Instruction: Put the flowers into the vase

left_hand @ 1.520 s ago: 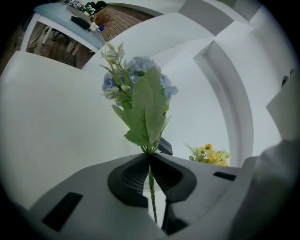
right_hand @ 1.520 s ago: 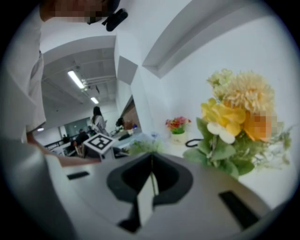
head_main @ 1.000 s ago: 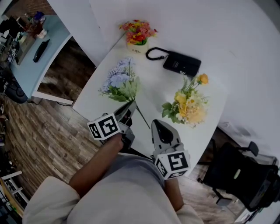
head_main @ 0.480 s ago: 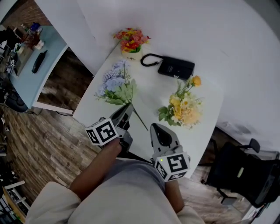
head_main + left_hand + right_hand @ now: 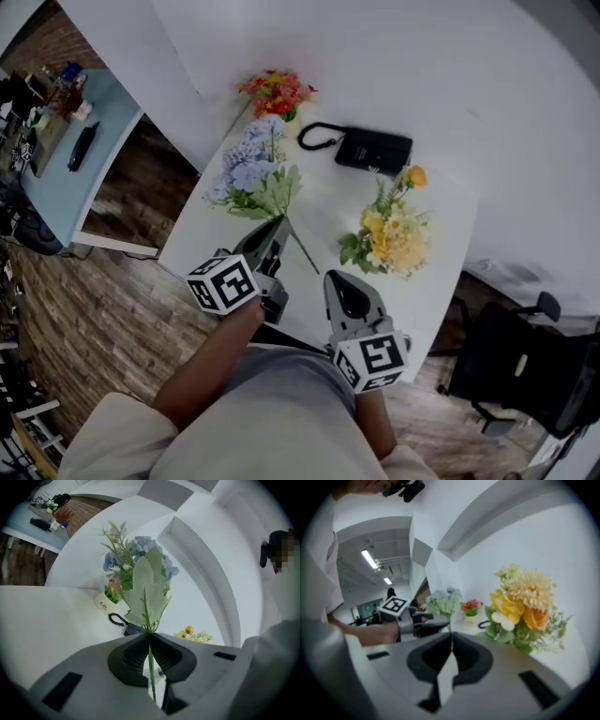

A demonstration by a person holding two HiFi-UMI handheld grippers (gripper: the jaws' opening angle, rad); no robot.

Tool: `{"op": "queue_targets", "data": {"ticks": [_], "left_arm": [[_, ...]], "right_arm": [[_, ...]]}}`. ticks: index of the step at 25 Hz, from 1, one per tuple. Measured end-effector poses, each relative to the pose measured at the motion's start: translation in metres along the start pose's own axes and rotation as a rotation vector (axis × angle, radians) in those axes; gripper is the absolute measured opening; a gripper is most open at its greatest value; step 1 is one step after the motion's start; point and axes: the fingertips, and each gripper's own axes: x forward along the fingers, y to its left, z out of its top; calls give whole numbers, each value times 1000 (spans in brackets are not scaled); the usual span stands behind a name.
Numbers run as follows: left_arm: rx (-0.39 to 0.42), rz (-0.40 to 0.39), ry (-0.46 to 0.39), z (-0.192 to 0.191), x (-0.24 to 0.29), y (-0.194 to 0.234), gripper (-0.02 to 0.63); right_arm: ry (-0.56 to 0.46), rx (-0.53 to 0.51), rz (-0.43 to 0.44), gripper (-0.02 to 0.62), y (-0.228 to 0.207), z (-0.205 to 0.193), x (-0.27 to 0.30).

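Observation:
My left gripper [image 5: 278, 226] is shut on the thin green stem [image 5: 151, 667] of a blue flower bunch [image 5: 248, 173], held just below the leaves. The blue flower bunch [image 5: 140, 573] stands up in front of the jaws, clear of the white table [image 5: 323, 202]. A yellow and orange flower bunch [image 5: 392, 232] lies on the table to the right. Near the table's front edge, my right gripper [image 5: 339, 279] is shut with nothing in it. It faces the yellow bunch [image 5: 525, 609]. A small white pot [image 5: 107, 603] with red flowers [image 5: 275, 91] stands at the far corner.
A black pouch [image 5: 373, 151] with a looped clip lies at the back of the table. A white wall runs behind the table. A black chair [image 5: 525, 366] stands at the right and a blue desk [image 5: 56, 159] with clutter at the left, over wood flooring.
My left gripper has risen and rolled a little with the blue bunch, whose heads now reach nearer the red-flower pot. The right gripper has stayed put.

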Motion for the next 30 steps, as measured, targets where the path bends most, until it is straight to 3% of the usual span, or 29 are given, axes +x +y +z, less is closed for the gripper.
{"op": "queue_targets", "data": {"ticks": [30], "left_arm": [[130, -75, -39, 34, 47, -41, 41]], "right_arm": [[-26, 12, -44, 25, -14, 12, -6]]}}
